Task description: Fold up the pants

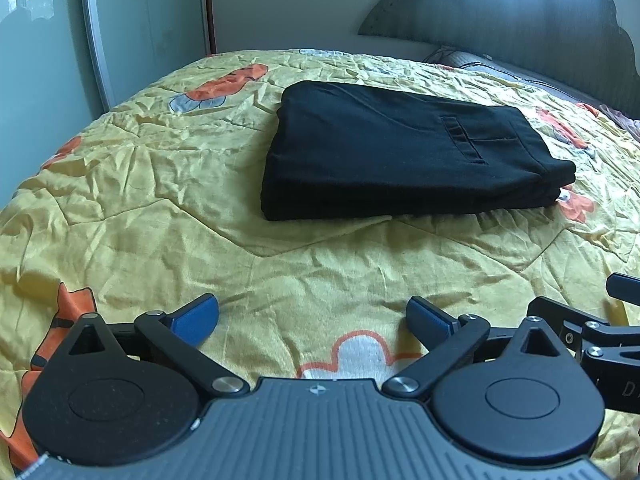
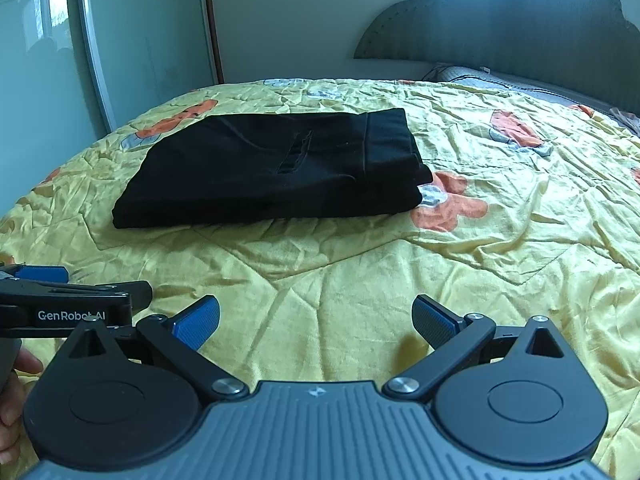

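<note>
Folded black pants [image 1: 392, 148] lie ahead on the bed [image 1: 200, 200], long axis crosswise; both tongs [image 1: 312, 316] [image 2: 316, 320] apart, empty.

This is a home bedroom. A bed covered with a wrinkled yellow quilted bedspread [image 1: 168, 216] printed with orange cartoon figures fills the view, backed by a grey scalloped padded headboard [image 1: 532, 28]. A glossy pale sliding wardrobe door [image 2: 148, 40] with flower decals stands alongside.
</note>
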